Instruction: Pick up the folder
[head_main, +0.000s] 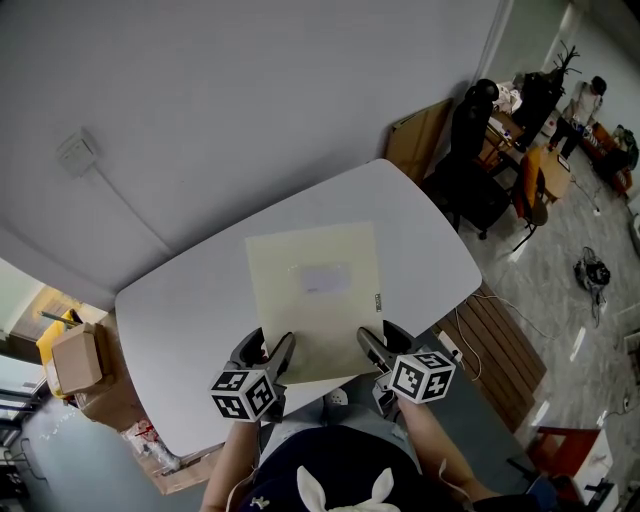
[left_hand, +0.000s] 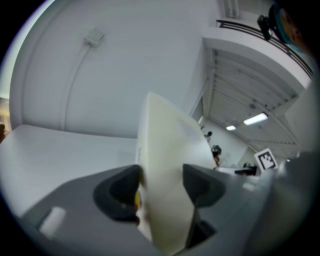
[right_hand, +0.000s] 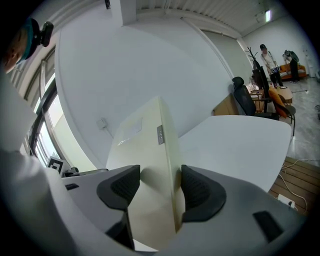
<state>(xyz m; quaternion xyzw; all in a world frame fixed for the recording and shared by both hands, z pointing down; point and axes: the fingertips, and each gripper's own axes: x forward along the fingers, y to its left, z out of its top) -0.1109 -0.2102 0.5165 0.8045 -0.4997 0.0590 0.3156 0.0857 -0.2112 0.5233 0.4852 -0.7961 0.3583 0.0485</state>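
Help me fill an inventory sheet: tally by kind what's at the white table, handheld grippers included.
folder: 1
grippers: 2, left gripper and right gripper, each shut on the folder
table: 1
Total: 4

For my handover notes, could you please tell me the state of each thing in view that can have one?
folder: closed, gripped at its near edge by both grippers.
left gripper: shut on the folder's near left corner.
right gripper: shut on the folder's near right corner.
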